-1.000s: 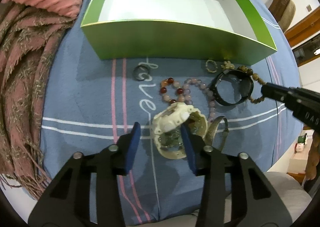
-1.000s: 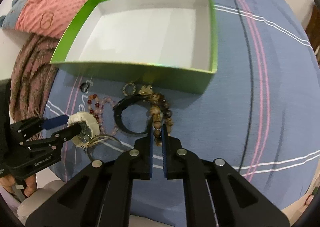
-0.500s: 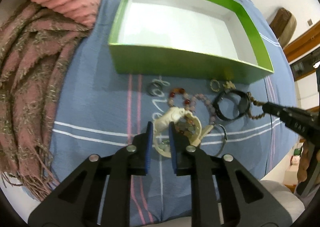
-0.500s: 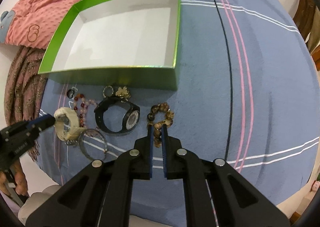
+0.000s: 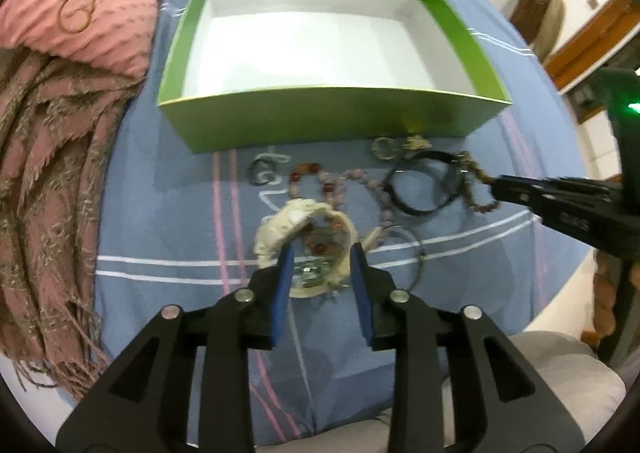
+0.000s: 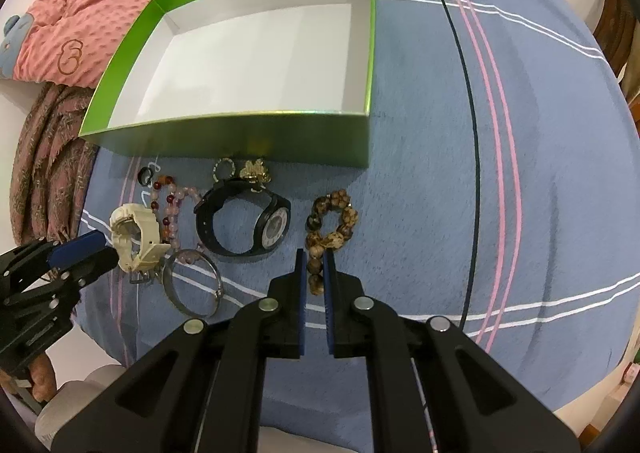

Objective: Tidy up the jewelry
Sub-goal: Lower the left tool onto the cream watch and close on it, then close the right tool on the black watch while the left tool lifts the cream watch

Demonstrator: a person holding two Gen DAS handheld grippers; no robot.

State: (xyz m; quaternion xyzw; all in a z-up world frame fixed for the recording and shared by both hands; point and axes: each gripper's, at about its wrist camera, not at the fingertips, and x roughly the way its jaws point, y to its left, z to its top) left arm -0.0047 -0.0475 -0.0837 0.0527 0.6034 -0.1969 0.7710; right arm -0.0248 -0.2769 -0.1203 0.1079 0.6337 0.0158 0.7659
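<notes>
Count: 2 watches, cream watch (image 6: 134,239) and black watch (image 6: 244,223); 2 bead bracelets, pink/red beads (image 6: 172,205) and brown bead bracelet (image 6: 330,229); 1 metal bangle (image 6: 192,281); 2 small rings. All on the bed (image 6: 500,213), at 6 o'clock of the green box (image 6: 240,133), which holds nothing. Left tool (image 5: 320,259) jaws just opened wider, apart around the cream watch. Right tool (image 6: 315,267) clamped on the brown bead bracelet.

I see a green box (image 6: 240,137) with a white inside, on a blue bedsheet (image 6: 520,213) striped pink and white. A cream watch (image 6: 134,237), a black watch (image 6: 240,221), mottled brown beads (image 6: 332,221).
</notes>
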